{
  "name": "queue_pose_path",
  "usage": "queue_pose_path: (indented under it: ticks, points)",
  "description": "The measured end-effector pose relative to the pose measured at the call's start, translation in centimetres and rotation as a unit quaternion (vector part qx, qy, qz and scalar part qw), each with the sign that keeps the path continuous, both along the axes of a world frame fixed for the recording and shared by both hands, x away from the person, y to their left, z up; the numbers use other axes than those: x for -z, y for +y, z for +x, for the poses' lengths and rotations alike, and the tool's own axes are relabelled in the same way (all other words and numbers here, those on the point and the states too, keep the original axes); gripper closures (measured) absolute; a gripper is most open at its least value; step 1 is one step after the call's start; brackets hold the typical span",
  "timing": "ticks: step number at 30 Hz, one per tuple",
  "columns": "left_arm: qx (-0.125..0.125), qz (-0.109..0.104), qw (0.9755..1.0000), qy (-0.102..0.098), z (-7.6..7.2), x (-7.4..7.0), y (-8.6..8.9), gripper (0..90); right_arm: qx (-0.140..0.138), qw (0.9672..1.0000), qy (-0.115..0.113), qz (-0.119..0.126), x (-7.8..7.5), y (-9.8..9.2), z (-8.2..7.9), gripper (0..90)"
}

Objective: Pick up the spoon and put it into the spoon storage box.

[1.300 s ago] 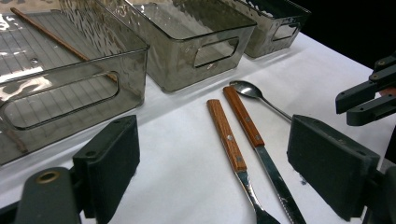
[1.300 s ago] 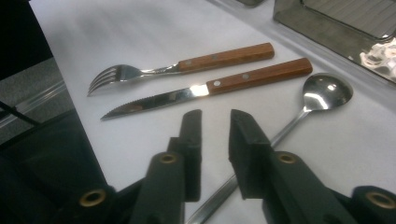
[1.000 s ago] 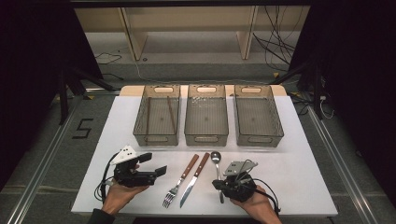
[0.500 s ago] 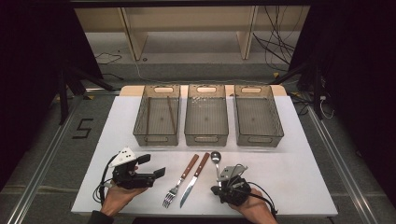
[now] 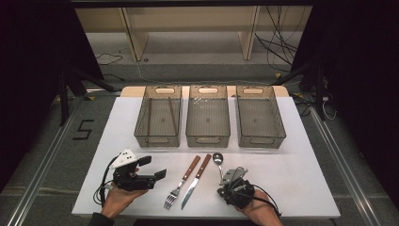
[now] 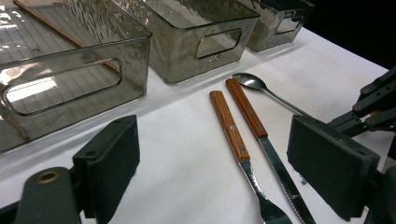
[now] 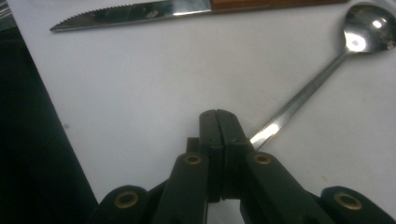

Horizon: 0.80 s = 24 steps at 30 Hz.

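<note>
A fork [image 5: 181, 184] and a knife [image 5: 195, 180], both with wooden handles, lie side by side on the white table [image 5: 291, 174], with a metal spoon [image 5: 218, 159] to their right. My right gripper [image 5: 226, 178] is shut, its tips [image 7: 218, 116] down at the near end of the spoon's handle [image 7: 303, 98]. The handle runs in beside and under the right jaw, not between the pads. My left gripper [image 5: 153, 167] rests open left of the fork, its pads [image 6: 327, 168] wide apart with nothing gripped; past them lie the fork [image 6: 229, 126], knife [image 6: 247, 112] and spoon [image 6: 252, 83].
Three clear grey bins stand in a row behind the cutlery: left bin [image 5: 157, 117], middle bin [image 5: 208, 117], right bin [image 5: 260, 117]. A thin wooden stick [image 5: 173, 115] lies in the left one. The table's near edge runs just behind both hands.
My right gripper has shifted slightly toward the near edge, staying by the spoon's handle. The left gripper and the cutlery have not moved.
</note>
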<state>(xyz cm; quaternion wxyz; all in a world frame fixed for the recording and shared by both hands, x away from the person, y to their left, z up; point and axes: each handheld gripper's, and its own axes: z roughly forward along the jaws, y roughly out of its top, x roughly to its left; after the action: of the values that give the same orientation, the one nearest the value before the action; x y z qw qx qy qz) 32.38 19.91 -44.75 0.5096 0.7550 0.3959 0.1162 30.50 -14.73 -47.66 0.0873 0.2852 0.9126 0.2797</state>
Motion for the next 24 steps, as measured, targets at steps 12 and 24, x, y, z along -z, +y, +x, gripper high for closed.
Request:
queue_pose_path:
  ticks: [12,24]
  points:
    - [-0.001,0.003,1.0000,0.003,0.1,0.1,0.0,16.7,0.042,0.9984,-0.009,-0.036,-0.5,-3.6,1.3,90.0]
    - [0.000,0.005,1.0000,0.002,0.2,0.2,0.0,16.8,0.077,0.9958,-0.005,-0.049,-0.9,-5.8,2.6,89.3]
